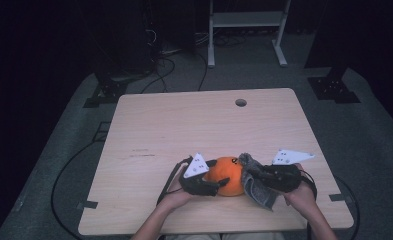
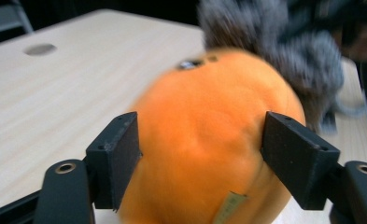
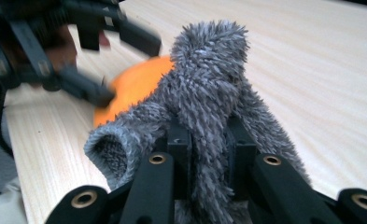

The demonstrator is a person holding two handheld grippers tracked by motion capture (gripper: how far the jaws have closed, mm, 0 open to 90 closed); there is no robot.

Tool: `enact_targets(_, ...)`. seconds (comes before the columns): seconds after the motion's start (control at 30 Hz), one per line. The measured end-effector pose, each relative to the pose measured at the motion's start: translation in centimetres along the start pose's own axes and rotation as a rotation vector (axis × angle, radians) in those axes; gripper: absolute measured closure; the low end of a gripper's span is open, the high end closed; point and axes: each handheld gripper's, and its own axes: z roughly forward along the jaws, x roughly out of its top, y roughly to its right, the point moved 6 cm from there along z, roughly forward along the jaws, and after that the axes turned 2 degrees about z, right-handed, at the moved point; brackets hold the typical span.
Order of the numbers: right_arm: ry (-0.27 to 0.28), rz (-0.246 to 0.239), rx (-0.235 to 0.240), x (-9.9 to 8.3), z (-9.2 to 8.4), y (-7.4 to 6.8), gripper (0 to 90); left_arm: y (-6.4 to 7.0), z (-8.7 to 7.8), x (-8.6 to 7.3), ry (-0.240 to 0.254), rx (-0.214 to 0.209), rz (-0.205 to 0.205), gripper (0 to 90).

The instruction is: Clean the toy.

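The orange plush ball (image 1: pixel 227 175) is round and soft-napped, with a small dark mark on its upper side and a pale fabric tag (image 2: pixel 229 208) low on the face seen in the left tool view; in the high view it sits on the pale wooden bench (image 1: pixel 184 125) toward the near edge, roughly at the 6 o'clock part of the benchtop, slightly right of centre. Against its 3 o'clock side lies a fuzzy grey sock (image 1: pixel 256 185), shaggy outside and knitted inside, its open cuff showing in the right tool view. The left tool (image 1: pixel 211 184) comes at the ball from its 9 o'clock side in the high view; in its own view the two black pads stand partly open at either flank of the ball, the ball between them, and whether the pads press on it or just clear it I cannot tell from that blurred picture. The right tool (image 3: pixel 209 154) sits at the ball's 3 o'clock in the high view, its jaws closed tight on a fold of the grey sock, which rises between them and bulges above toward 12 o'clock in its own view, with the orange ball just behind the sock at about 10 o'clock, touching it
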Motion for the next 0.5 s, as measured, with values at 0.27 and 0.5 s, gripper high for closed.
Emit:
enact_targets(0.27,-0.008,-0.026,-0.014,0.0,0.4,0.1,73.7,1.3,0.1,-0.4,-0.062,-0.069,0.058,31.4)
enact_targets(0.5,-0.028,0.018,0.008,-1.4,-0.1,1.0,75.0,1.4,-0.8,1.9,0.004,-0.103,0.102,19.3)
